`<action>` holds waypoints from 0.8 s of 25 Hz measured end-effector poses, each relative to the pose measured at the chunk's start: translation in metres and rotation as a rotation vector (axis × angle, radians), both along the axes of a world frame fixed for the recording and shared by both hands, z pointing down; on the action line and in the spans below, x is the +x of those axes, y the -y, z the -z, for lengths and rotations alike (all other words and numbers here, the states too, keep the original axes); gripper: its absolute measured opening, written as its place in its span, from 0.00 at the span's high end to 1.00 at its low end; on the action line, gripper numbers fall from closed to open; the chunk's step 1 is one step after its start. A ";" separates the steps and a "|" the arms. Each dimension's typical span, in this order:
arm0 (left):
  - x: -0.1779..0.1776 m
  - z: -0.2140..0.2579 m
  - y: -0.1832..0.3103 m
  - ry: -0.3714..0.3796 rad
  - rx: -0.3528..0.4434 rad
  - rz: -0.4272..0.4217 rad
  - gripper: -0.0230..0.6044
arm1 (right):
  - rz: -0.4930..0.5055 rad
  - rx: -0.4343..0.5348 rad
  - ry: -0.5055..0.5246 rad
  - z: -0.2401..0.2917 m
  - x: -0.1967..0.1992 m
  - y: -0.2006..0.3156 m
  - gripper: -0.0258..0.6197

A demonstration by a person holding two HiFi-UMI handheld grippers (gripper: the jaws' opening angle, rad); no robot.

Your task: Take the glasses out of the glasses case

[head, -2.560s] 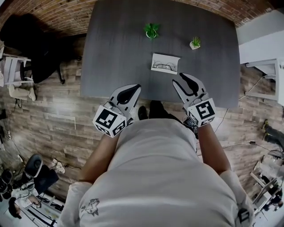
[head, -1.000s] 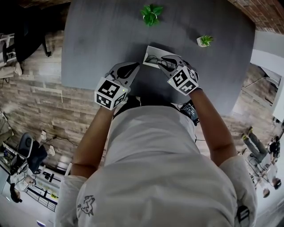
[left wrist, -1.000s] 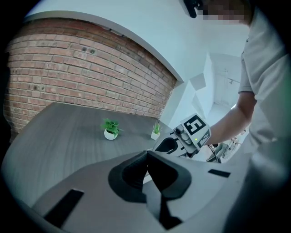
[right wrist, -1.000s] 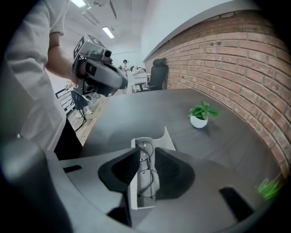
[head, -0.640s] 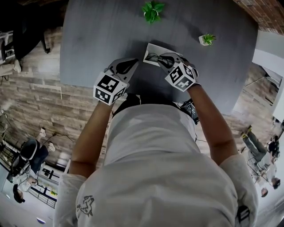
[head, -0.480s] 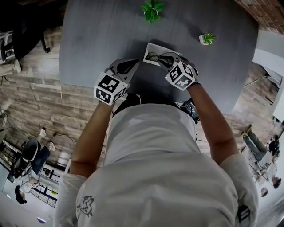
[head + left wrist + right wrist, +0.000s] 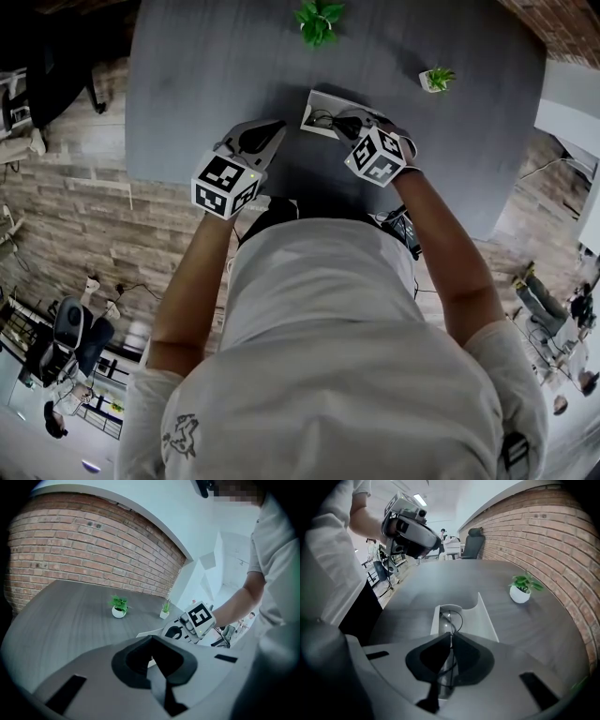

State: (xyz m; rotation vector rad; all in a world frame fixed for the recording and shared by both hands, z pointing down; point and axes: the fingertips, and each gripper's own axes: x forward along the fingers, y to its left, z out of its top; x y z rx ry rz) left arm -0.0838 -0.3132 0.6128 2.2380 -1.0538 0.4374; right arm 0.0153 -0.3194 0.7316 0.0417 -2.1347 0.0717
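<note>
Right gripper: pitched steeply down into the open white glasses case. Its jaws have just been closing and now stand nearly together, with a thin wire of the glasses pinched between the pads. Which part of the frame that is, I cannot tell.

Glasses: lying inside the case, not lifted. The case sits on the grey table, at 12 o'clock from the person.

Left gripper: jaws together, nothing in them. It hangs over the table at about 8 o'clock from the case, near it but not touching.

Leafy potted plant at 12 o'clock from the case, small potted plant at 2 o'clock – both well apart from the work.

Risks, as I judge them:
- The grip is on one thin wire, so a tilted lift could let the frame slip out or twist.
- Nothing holds the case down – if a temple catches on the wall, the case may rise or slide with the glasses.
- A hard squeeze could bend the wire or press on a lens.
- A sideways pull could drag the case toward the near table edge.
</note>
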 end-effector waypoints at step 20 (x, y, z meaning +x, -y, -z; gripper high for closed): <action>-0.005 0.024 -0.020 -0.006 0.046 -0.005 0.95 | -0.047 0.142 0.043 0.046 0.010 0.014 0.94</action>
